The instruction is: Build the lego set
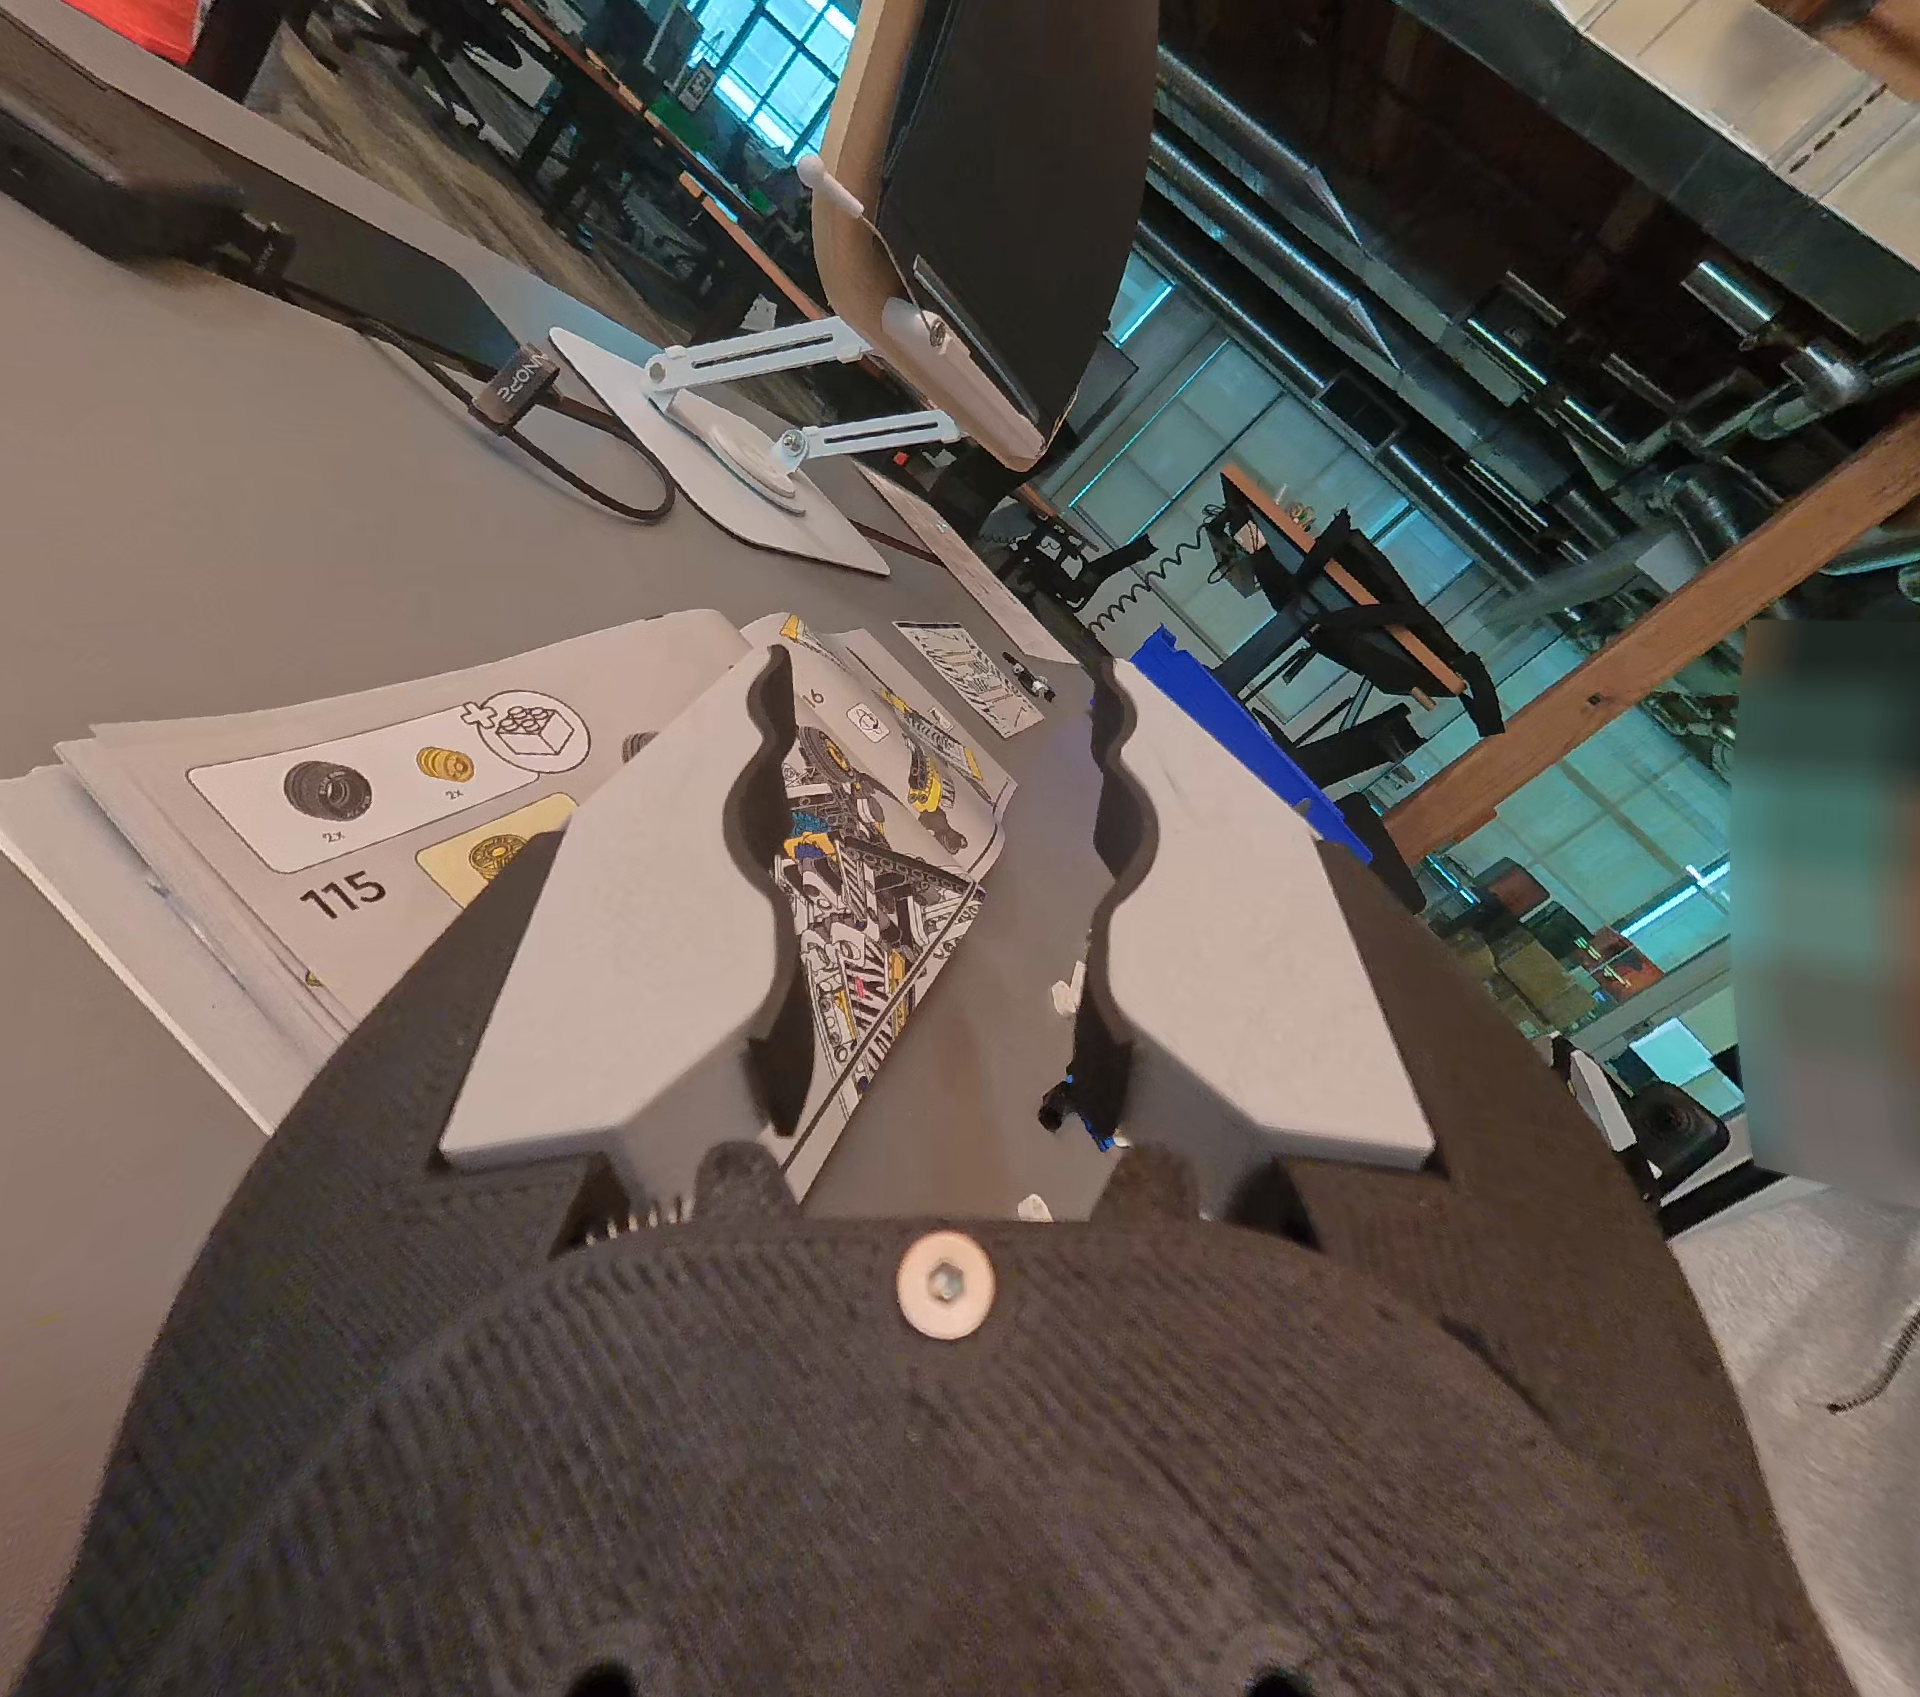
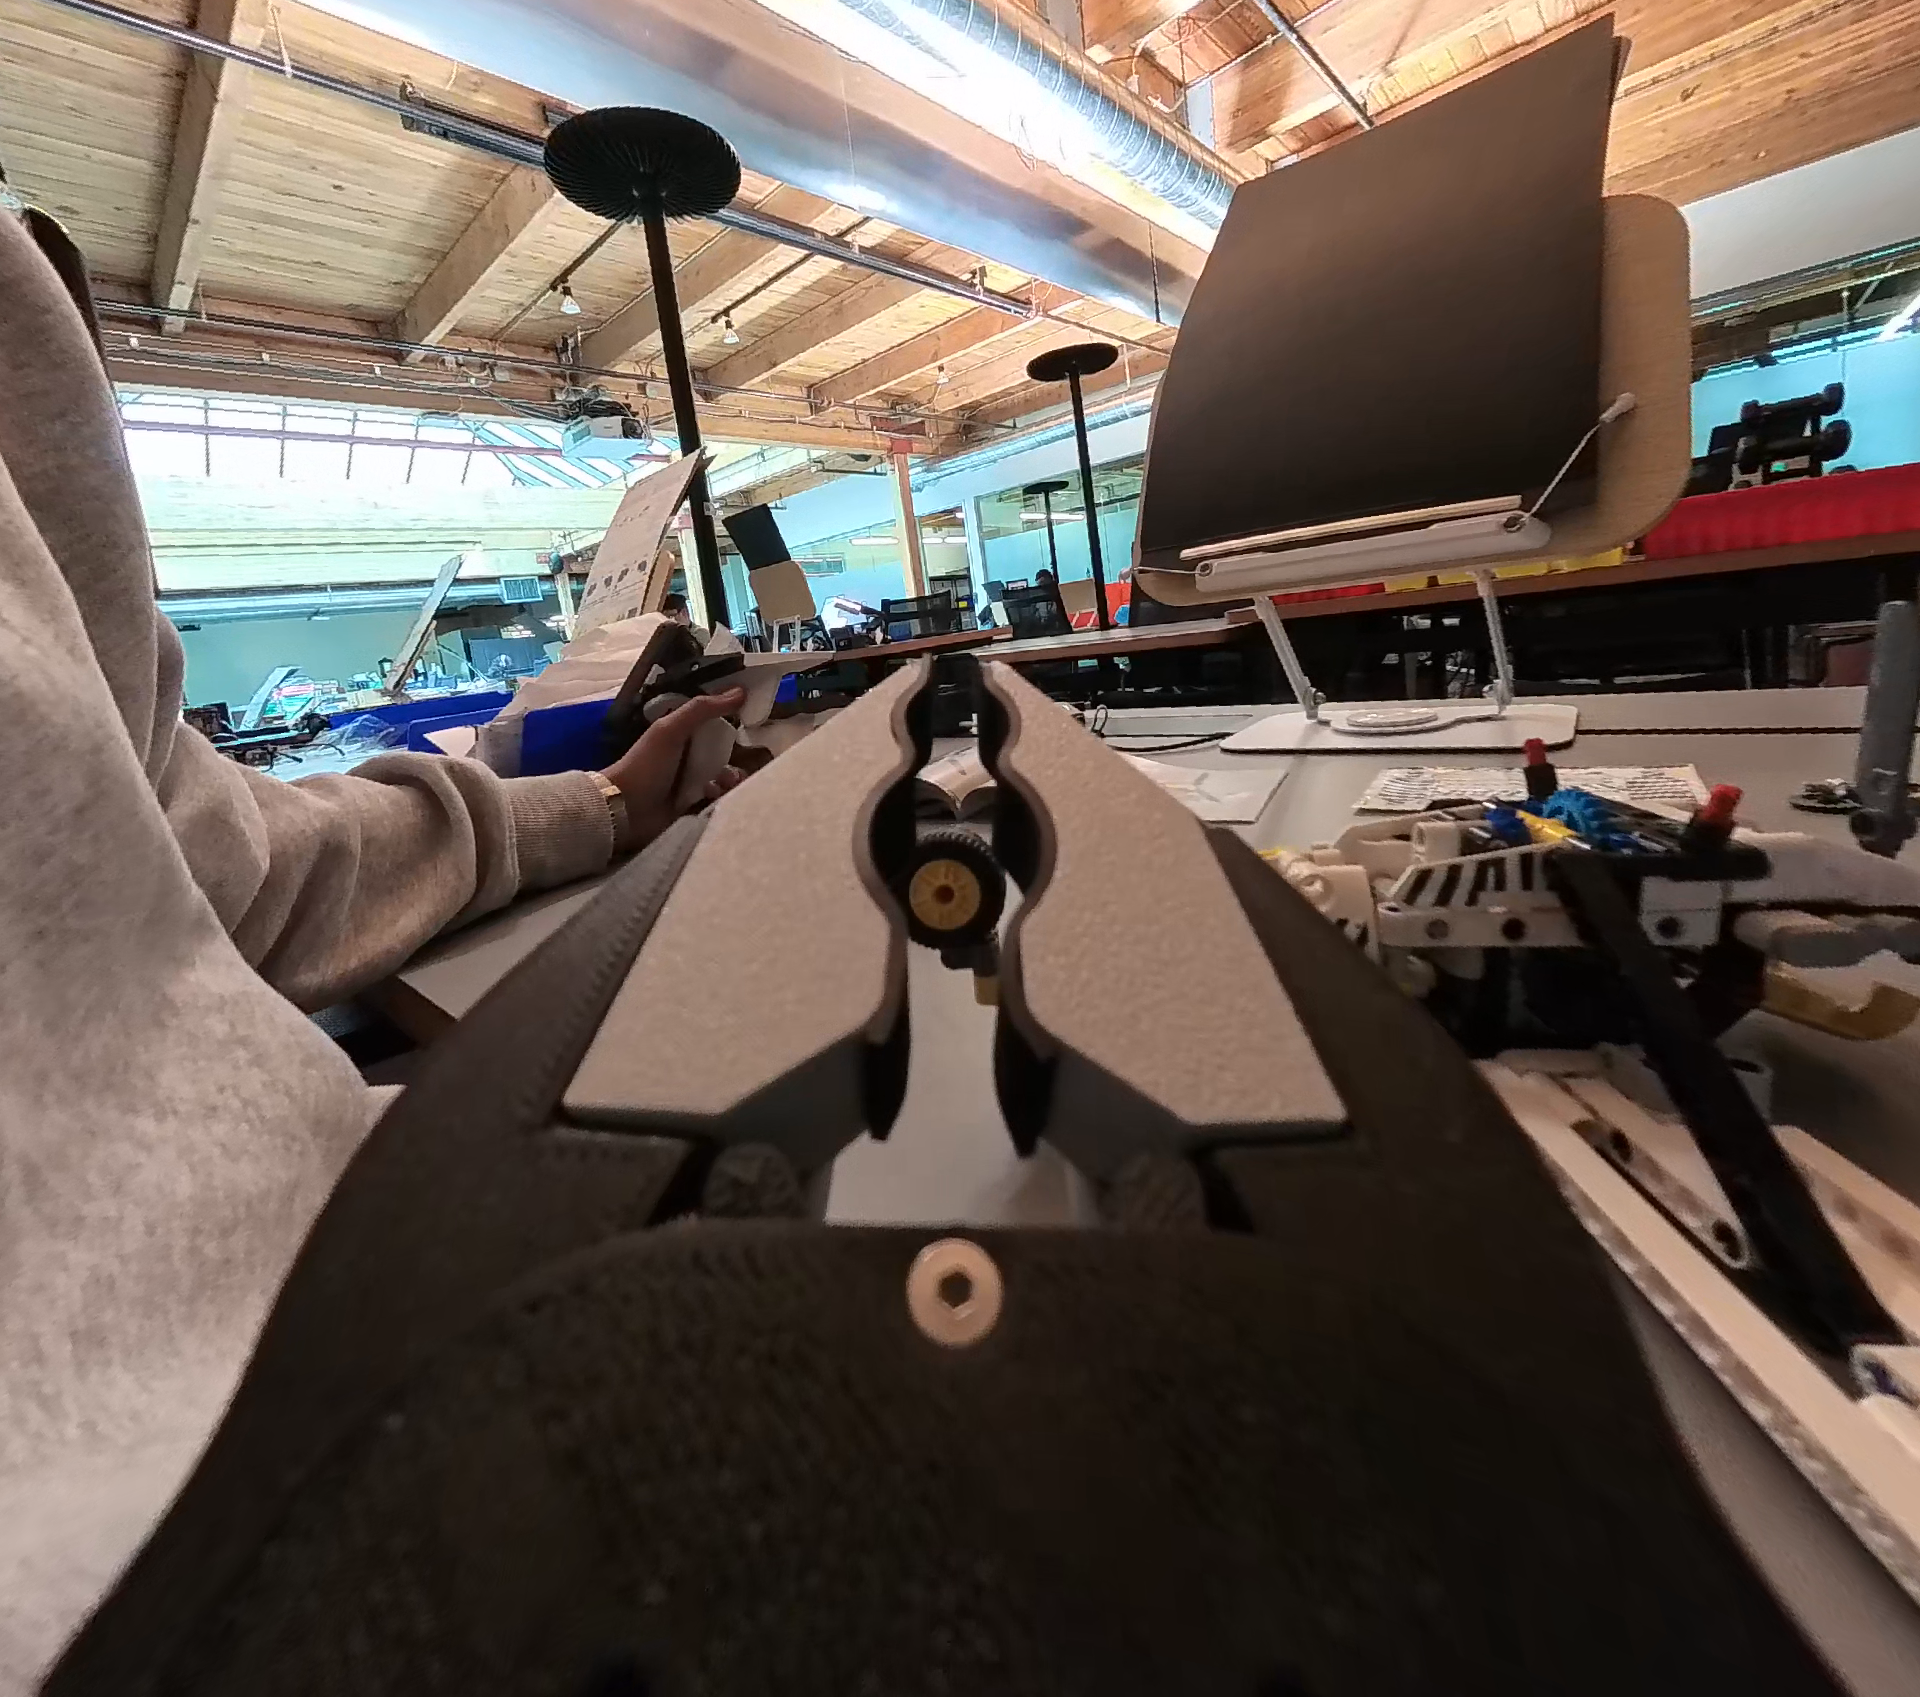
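**Wheel pinched, model waiting**

The right gripper (image 2: 951, 691) fingers hold a small black-tyred wheel with a yellow hub (image 2: 954, 891) above the worktop (image 2: 1714, 717). The left gripper (image 1: 935, 691) fingers stand wide, empty, over the instruction booklet (image 1: 343, 826). The half-built lego model (image 2: 1558, 909) sits to the right. The round wheel could likely roll free if the pinch eases.

Wheel (image 2: 954, 891): between the fingers of my right gripper (image 2: 951, 702).
Model (image 2: 1538, 920): on the table (image 2: 1714, 728), right of my right gripper.
Stand (image 2: 1392, 546): behind the model.
Booklet (image 1: 343, 826): on the table, under and left of my left gripper (image 1: 940, 691).
Bin (image 1: 1226, 722): beyond my left gripper's right finger.
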### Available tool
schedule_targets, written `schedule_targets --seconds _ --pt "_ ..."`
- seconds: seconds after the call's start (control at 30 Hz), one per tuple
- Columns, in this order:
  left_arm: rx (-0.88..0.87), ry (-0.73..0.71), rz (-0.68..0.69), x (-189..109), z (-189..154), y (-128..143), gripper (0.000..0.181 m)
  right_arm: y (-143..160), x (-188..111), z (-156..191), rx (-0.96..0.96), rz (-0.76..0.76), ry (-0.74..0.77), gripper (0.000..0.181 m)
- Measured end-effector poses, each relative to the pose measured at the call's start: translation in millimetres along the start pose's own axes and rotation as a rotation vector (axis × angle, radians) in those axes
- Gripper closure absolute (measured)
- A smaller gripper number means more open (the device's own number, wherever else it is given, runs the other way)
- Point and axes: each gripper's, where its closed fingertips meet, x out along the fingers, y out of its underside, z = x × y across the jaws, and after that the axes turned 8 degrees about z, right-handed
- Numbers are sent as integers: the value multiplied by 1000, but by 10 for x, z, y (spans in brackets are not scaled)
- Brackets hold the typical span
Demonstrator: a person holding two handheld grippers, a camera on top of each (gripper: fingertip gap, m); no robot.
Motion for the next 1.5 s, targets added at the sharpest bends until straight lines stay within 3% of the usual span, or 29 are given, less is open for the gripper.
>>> schedule_targets --seconds 0.93,1.27,1.4,1.5 --pt "-8 -7 -4 8 14 0 118 -10 -37 -70 -11 4 24 177" --pt "65 -36 14 56 -52 38 110 38 7 -10 -45 31 20 177" --pt "147 -95 68 127 -82 116 109 70 31 15 -65 46 21 178" --pt "270 -223 103 181 -63 167 101 117 63 50 -87 68 18 178"
